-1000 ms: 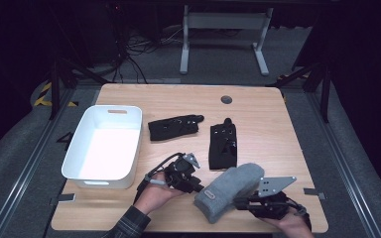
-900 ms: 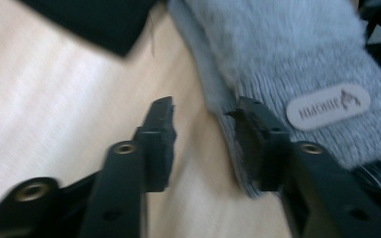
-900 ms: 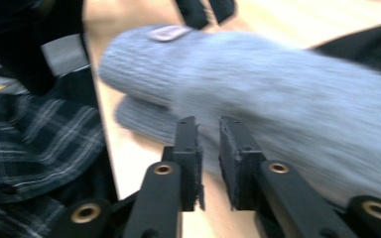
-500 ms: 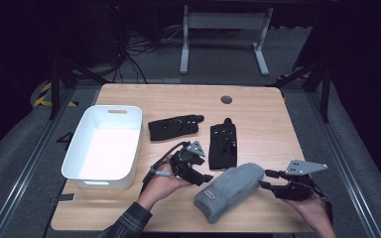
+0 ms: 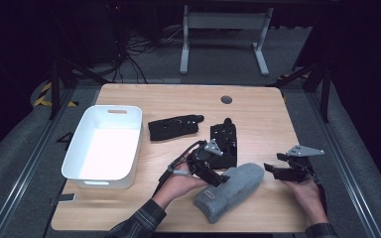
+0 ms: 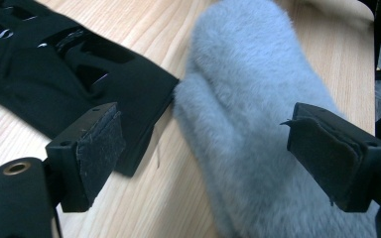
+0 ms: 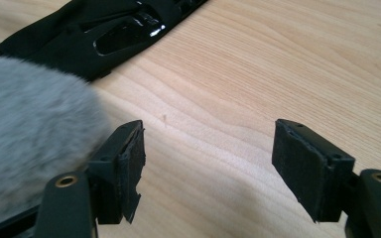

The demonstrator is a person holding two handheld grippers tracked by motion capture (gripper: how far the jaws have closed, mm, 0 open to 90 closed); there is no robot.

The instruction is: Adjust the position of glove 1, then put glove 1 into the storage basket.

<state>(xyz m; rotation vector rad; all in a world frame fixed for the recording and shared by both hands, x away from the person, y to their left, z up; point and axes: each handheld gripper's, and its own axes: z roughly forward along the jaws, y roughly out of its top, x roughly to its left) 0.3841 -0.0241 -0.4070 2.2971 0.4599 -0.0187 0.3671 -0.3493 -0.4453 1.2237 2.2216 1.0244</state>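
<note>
The left tool (image 5: pixel 217 174) stands with its jaws spread wide over the near end of the grey fleece mitten (image 5: pixel 230 191) — in the left gripper view the fur lies between and beyond the pads, one pad low beside it, though actual contact is hard to judge. The right tool (image 5: pixel 274 170), jaws also apart and holding nothing, hovers just beside the mitten's far tip over bare tabletop (image 5: pixel 258 119). A black glove (image 5: pixel 224 143) touches the mitten's edge; another black glove (image 5: pixel 173 127) and a white bin (image 5: pixel 106 145) lie farther left.
</note>
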